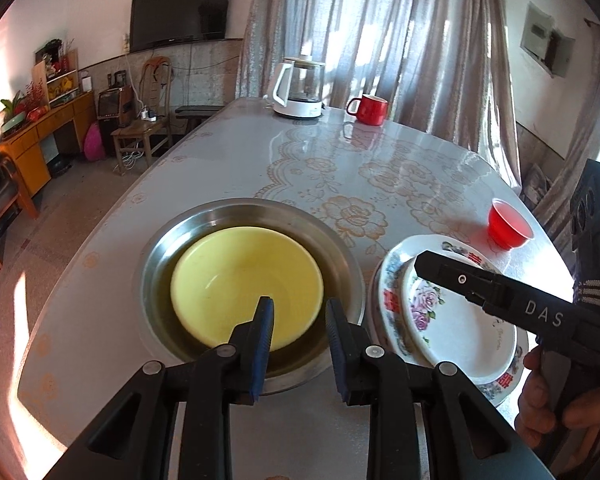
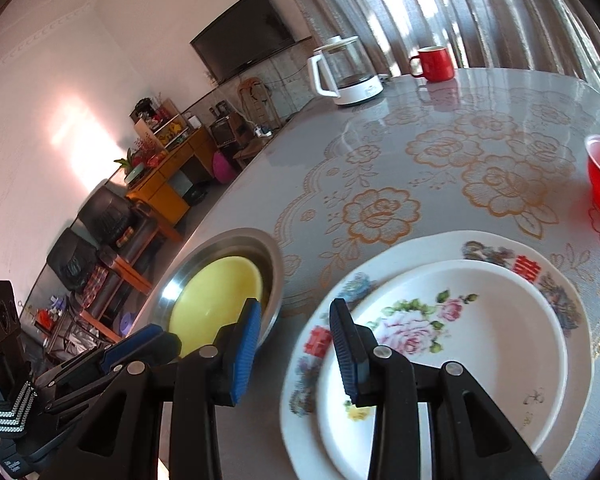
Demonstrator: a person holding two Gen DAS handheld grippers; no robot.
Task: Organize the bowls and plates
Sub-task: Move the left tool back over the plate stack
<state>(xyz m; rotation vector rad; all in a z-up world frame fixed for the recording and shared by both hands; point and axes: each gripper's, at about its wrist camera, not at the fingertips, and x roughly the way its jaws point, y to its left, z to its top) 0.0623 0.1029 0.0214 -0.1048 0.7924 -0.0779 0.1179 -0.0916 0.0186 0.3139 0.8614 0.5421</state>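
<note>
Now, from the left wrist view, the left tongs (image 1: 299, 320) stand wide with nothing between the blue pads, poised over the near rim of a steel basin (image 1: 340, 248) on the bench (image 1: 228, 152). A yellow bowl (image 1: 236, 276) sits inside that basin. Just beside the basin, to the right, a small flowered plate (image 1: 460, 320) lies stacked on a larger patterned plate (image 1: 392, 268), and the right tongs (image 1: 440, 268) reach across above them; whether those are spread I cannot tell from this side. A red bowl (image 1: 508, 228) stands beyond the plates, with a kettle (image 1: 300, 88) and a red mug (image 1: 370, 109) at the far edge.

From the right wrist view, the right tongs (image 2: 294, 332) are wide and hold nothing, hovering between the basin (image 2: 276, 276) and the plate stack (image 2: 500, 300). The left tongs (image 2: 140, 340) show at the lower left, beside the yellow bowl (image 2: 216, 296).
</note>
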